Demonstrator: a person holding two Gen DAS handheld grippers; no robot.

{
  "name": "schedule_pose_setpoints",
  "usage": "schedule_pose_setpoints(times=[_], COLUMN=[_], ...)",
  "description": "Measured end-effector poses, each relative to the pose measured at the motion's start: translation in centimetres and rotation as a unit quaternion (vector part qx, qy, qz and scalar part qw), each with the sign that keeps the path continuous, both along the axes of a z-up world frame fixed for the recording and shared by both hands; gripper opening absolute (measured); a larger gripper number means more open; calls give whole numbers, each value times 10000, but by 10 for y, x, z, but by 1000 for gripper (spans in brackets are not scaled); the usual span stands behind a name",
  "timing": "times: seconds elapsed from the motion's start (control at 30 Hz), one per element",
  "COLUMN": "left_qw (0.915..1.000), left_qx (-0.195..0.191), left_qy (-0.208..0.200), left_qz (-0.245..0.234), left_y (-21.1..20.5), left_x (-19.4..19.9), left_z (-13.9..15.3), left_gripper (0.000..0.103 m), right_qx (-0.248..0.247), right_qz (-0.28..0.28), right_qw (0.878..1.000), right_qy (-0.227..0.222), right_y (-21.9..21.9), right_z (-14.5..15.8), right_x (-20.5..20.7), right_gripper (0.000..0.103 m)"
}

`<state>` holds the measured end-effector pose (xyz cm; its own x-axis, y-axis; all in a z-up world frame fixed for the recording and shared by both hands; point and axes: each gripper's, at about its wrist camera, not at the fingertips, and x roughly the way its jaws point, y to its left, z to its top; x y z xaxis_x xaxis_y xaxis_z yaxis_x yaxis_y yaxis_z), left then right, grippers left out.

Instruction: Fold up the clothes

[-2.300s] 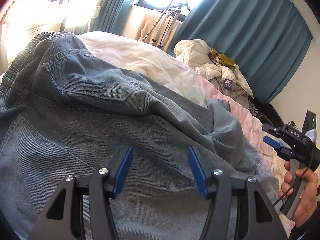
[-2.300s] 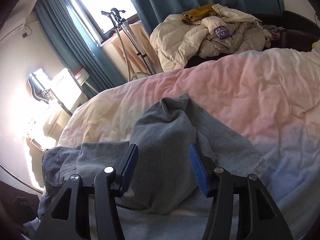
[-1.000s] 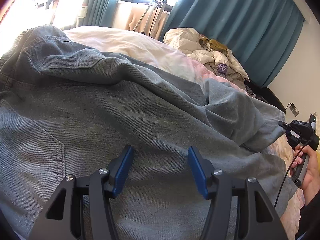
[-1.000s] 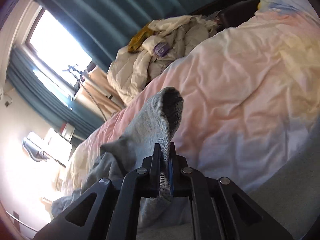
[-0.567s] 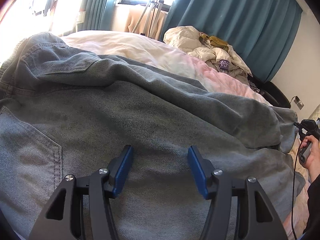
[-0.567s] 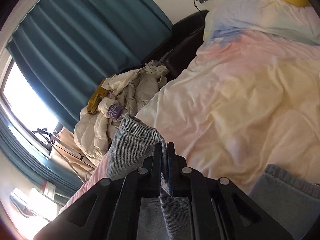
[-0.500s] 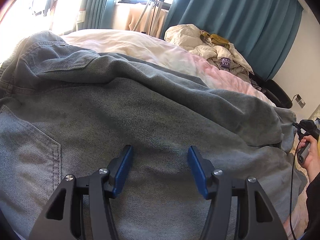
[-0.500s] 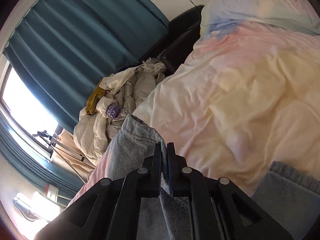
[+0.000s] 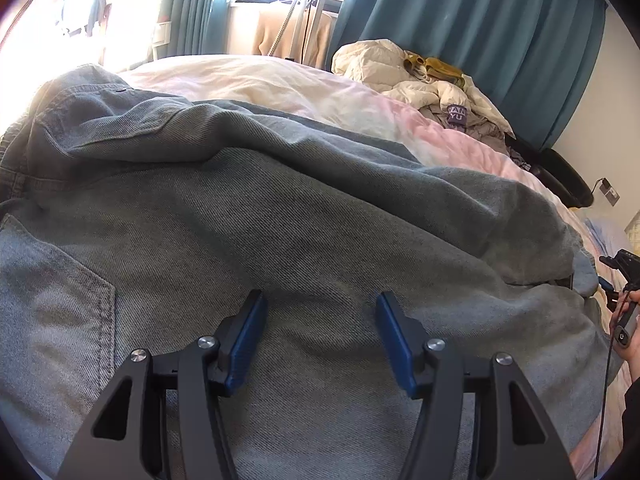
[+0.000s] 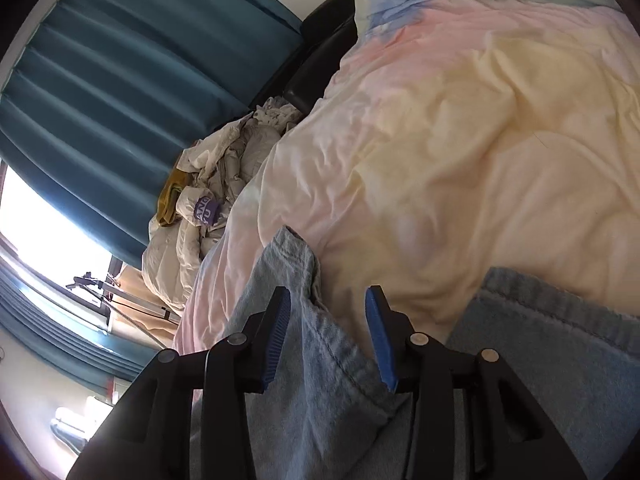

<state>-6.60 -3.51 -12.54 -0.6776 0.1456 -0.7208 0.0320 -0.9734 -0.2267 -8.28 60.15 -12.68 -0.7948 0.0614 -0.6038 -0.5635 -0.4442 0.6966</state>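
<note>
My right gripper [image 10: 326, 336] has its jaws parted, with the hem of one leg [image 10: 288, 280] lying loose between the blue pads [image 10: 276, 332]; nothing is pinched, and I judge the cloth is simply resting where it was laid out along the duvet [image 10: 460, 140]. The second leg's hem [image 10: 560, 328] lies just beside it to the right, so both ends sit near each other, which I read as the legs being lined up for a fold.

My left gripper [image 9: 318, 336] is spread wide too, jaws released, hovering over the seat of the jeans [image 9: 300, 220] and gripping nothing. From here the jeans cover most of the bed in front of me: a back pocket [image 9: 60, 300] sits to the left of the pads, the waistband [image 9: 24, 148] bunches at the far left edge, and one leg runs in a long ridge off to the right, toward the right gripper and the hand holding it at the frame's edge.

I take it the left side is waiting near the waist to anchor or grab that end, since denim this heavy will drag if only one end is lifted.

Further out, a heap of pale clothes [image 9: 420, 80] lies at the far side of the bed under the teal curtain [image 9: 480, 32], well apart from my work.
</note>
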Motion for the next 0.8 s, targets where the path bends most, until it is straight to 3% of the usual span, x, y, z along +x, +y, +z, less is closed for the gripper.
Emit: schedule_pose_setpoints(times=[0.13, 0.3, 0.43, 0.57, 0.73, 0.77, 0.8], left_qw=[9998, 9996, 9997, 9996, 9993, 9993, 9994], left_qx=[-141, -182, -189, -246, -330, -304, -277], left_qy=[0, 27, 39, -13, -6, 37, 79], left_qz=[-161, -222, -169, -157, -203, -206, -210], left_y=[4, 3, 1, 3, 7, 7, 7], left_x=[12, 22, 21, 17, 12, 12, 12], left_z=[5, 10, 10, 5, 1, 2, 3], left_gripper=[58, 58, 58, 58, 58, 58, 58], right_qx=[-631, -1082, -1593, -1733, -1318, -1193, -1030], right_qz=[153, 369, 465, 1063, 1104, 1043, 954], right_qw=[9977, 9924, 9855, 9786, 9846, 9867, 9893], right_qy=[-196, -459, -367, -332, -326, -361, -399], right_y=[-11, -29, -44, -64, -61, -56, -50], right_z=[-7, -16, -29, -37, -43, -43, -42], right_x=[18, 33, 38, 11, -11, -13, -15], right_gripper=[39, 39, 39, 39, 39, 34, 14])
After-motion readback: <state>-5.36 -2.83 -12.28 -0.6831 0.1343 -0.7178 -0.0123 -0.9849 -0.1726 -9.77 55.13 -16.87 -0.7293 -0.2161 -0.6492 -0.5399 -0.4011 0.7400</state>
